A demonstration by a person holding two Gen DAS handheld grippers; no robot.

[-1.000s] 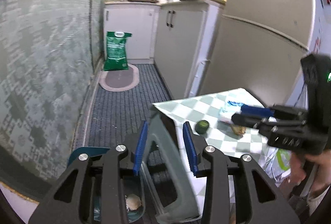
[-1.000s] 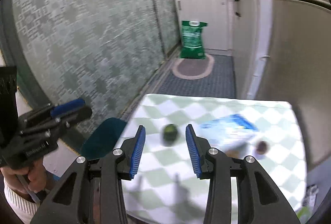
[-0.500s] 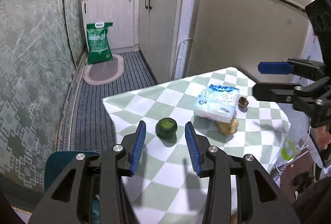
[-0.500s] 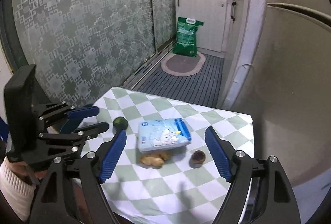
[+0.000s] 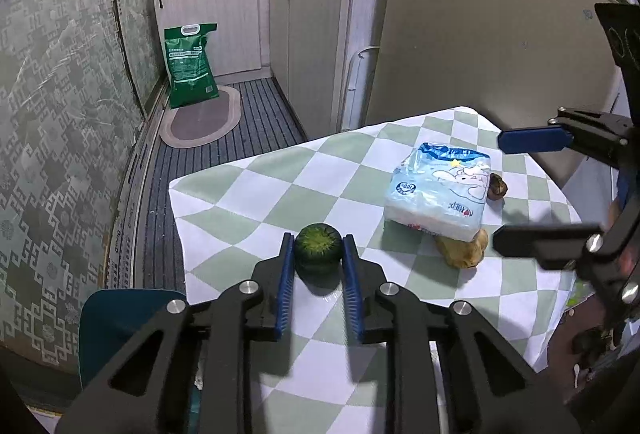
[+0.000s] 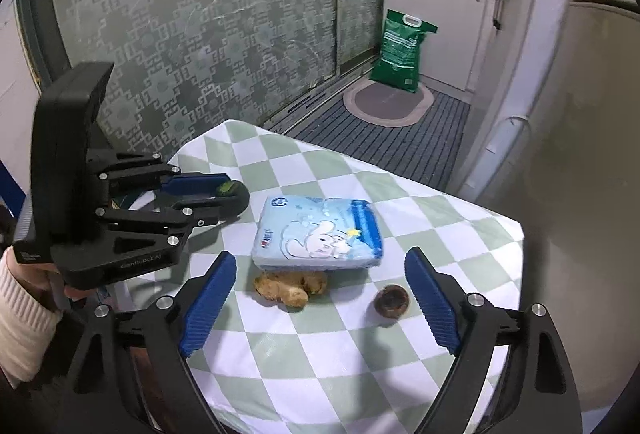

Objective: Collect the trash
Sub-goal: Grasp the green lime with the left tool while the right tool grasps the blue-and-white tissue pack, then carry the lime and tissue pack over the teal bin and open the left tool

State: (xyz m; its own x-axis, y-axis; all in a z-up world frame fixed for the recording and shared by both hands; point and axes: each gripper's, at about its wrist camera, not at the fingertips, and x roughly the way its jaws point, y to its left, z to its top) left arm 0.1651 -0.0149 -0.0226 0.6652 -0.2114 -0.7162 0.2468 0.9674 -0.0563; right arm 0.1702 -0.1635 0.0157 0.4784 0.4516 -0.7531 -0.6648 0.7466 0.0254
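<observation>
**Inspector A:** Taking the tissue pack (image 6: pixel 318 234) as the landmark, what lay to its left?

**Inspector B:** The green round fruit (image 5: pixel 318 244), near the counter (image 5: pixel 248 193) edge. It sat directly between the jaws of the left gripper (image 5: pixel 318 258), which were narrow and closing. The blue pads appeared to touch both of its sides; whether they gripped firmly I judged likely, not certain.

**Inspector A:** And at the pack itself?

**Inspector B:** The brown lumpy scrap (image 6: pixel 290 286) lay tucked against the pack's near edge, partly under it, its long axis running along that edge.

**Inspector A:** To the right?

**Inspector B:** The small brown husk (image 6: pixel 392 302), just off the pack's near right corner. The right gripper (image 6: pixel 320 304) was nearer both brown pieces. Its jaws stood wide and were opening, holding nothing, and straddled both.

**Inspector A:** The deciding relation?

**Inspector B:** In my judgement, the scrap's axis lay across the right gap, from pad to pad.
</observation>
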